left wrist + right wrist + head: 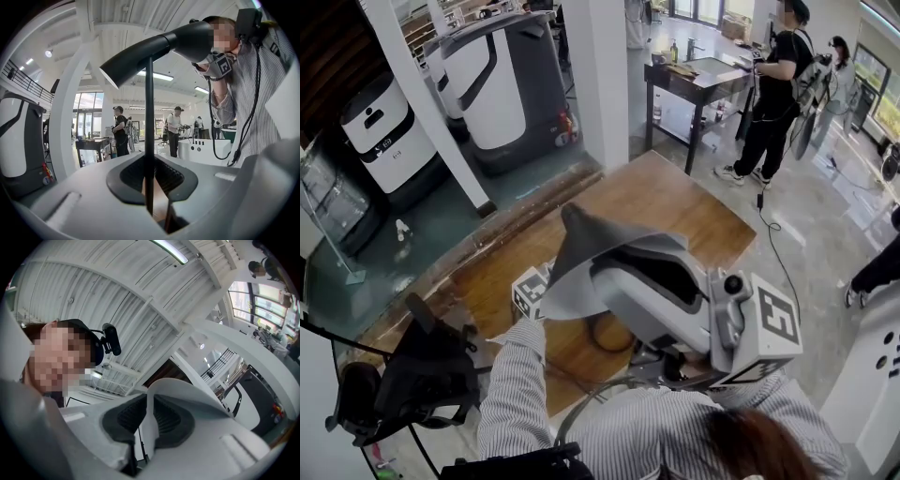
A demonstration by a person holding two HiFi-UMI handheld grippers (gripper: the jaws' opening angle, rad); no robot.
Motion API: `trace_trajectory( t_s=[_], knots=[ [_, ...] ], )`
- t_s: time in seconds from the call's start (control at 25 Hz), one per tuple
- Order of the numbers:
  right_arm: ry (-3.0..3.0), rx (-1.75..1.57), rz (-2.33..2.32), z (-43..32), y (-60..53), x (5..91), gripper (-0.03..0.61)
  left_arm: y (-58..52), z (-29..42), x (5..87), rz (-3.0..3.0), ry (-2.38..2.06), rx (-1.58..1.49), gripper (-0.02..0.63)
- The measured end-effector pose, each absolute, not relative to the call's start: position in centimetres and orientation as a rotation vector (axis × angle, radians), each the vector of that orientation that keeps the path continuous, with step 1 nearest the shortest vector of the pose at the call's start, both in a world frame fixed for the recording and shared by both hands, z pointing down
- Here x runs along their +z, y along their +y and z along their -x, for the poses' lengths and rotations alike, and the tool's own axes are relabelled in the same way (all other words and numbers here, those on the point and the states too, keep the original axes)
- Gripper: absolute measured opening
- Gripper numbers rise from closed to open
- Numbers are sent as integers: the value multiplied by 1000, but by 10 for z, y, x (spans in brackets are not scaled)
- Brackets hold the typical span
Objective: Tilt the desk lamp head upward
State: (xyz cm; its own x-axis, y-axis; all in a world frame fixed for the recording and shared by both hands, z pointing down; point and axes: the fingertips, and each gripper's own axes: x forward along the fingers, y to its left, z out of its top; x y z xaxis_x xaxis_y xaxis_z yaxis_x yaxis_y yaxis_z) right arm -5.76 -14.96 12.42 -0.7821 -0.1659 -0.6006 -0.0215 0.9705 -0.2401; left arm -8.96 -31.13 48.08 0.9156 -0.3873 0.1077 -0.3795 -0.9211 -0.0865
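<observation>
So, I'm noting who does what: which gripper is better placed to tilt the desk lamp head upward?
Right, probably. The right gripper is shut on the lamp head, ready to lift it; the left gripper clamps the stem, steadying it.

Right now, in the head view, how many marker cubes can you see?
2. First cube: centre-left, against the lower edge of the lamp head, on the left gripper. Second cube: lower right, at the back of the right gripper. No others show.
</observation>
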Motion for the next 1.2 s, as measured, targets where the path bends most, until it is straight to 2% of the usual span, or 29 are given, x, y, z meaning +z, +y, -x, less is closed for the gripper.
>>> trace_trajectory(
  t_s=[0.56,0.72,0.88,1.08,1.2],
  knots=[
    [2420,-282,25,47,-134,126,49,-318,92,480,3098,620,-44,48],
    [2454,-265,-45,48,-123,134,54,-318,94,476,3120,634,-15,91],
    [2531,-164,-82,47,-110,157,54,-318,100,475,3115,670,-6,121],
    [2636,-3,-181,45,-85,198,54,-318,104,475,3099,743,-3,126],
    [2751,-21,-188,42,-86,241,54,-314,113,471,3081,818,19,130]
  ],
)
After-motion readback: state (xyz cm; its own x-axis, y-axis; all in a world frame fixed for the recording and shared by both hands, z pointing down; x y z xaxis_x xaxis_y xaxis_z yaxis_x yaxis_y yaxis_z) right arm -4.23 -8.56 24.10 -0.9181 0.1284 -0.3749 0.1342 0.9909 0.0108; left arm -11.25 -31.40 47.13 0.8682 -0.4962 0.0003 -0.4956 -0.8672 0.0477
